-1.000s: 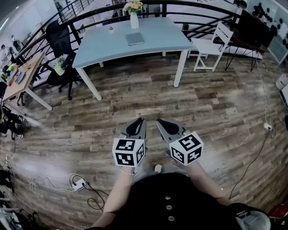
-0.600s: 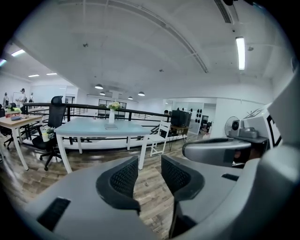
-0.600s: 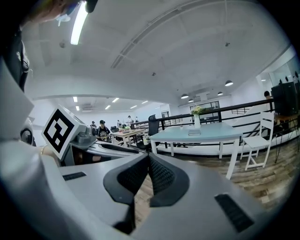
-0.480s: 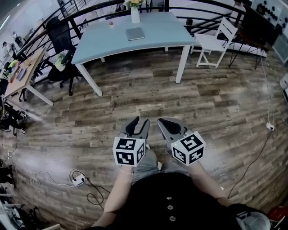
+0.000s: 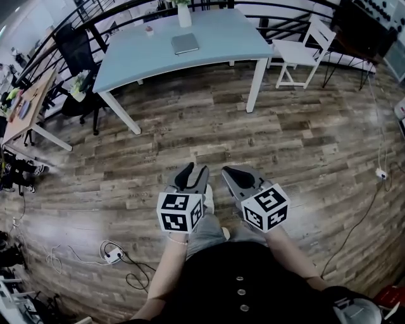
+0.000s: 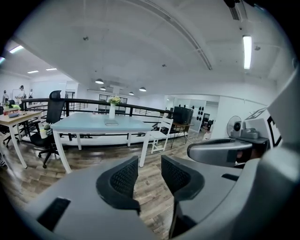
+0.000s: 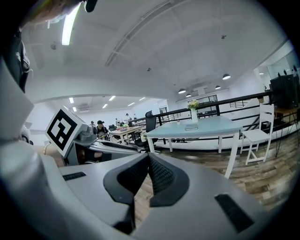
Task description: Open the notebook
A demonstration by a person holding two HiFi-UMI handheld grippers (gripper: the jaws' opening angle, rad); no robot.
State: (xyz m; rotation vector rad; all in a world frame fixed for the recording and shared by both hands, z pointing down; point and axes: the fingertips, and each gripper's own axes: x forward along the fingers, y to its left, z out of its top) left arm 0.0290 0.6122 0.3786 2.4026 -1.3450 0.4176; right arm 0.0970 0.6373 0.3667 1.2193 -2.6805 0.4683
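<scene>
The grey notebook (image 5: 185, 43) lies closed on a light blue table (image 5: 221, 38) far across the room, beside a white vase (image 5: 183, 14). It shows small in the left gripper view as the notebook (image 6: 111, 123) and in the right gripper view as the notebook (image 7: 191, 128). Both grippers hang close to the person's body over the wooden floor, well short of the table. My left gripper (image 5: 192, 177) (image 6: 150, 165) is open; its jaws have just been opening, and nothing is between them. My right gripper (image 5: 231, 176) (image 7: 148, 160) is shut on nothing.
A white chair (image 5: 302, 54) stands right of the table and a black office chair (image 5: 71, 44) left of it. A wooden desk (image 5: 25, 111) with clutter is at far left. Cables and a power strip (image 5: 112, 256) lie on the floor. A black railing (image 6: 84, 101) runs behind the table.
The left gripper's jaws went from shut to open. Both grippers dropped a little lower in the head view, and the table slid toward the top edge.
</scene>
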